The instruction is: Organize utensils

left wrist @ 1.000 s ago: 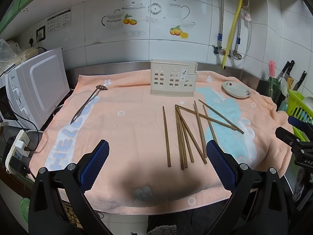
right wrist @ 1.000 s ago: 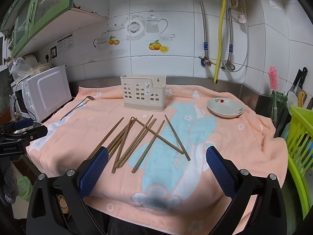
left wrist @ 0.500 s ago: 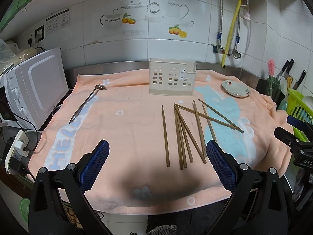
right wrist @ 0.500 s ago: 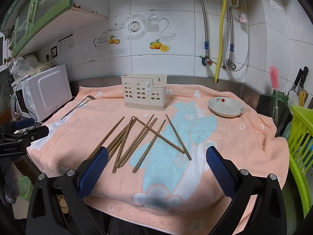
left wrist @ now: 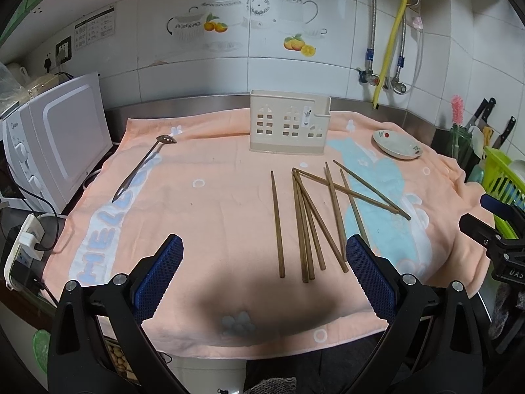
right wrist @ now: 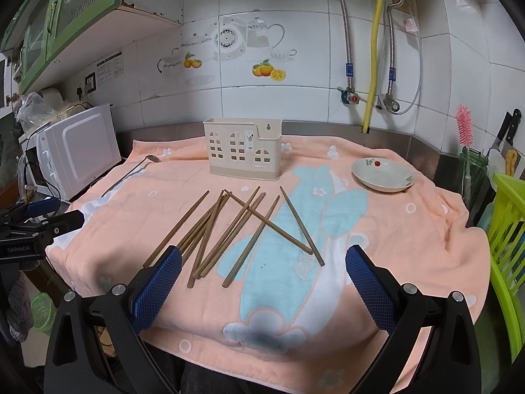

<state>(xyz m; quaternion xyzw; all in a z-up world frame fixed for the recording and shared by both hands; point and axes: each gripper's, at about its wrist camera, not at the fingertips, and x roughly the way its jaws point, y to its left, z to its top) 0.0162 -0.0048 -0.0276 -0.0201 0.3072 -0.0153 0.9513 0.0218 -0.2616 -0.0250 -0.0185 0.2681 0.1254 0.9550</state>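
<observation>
Jaws on the left gripper (left wrist: 264, 264) and right gripper (right wrist: 263, 267) gape wide, holding nothing, over the near towel (left wrist: 210, 216) edge. Chopsticks (left wrist: 311, 216) lie scattered mid-towel, near side of the holder (left wrist: 288, 121); ladle (left wrist: 144, 167) far left, dish (right wrist: 382, 174) far right.

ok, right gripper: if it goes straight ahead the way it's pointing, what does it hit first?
Probably the loose brown wooden chopsticks on the peach towel, which lie ahead of the open right gripper. The beige plastic utensil holder stands beyond them. Depth and height are unclear.
</observation>
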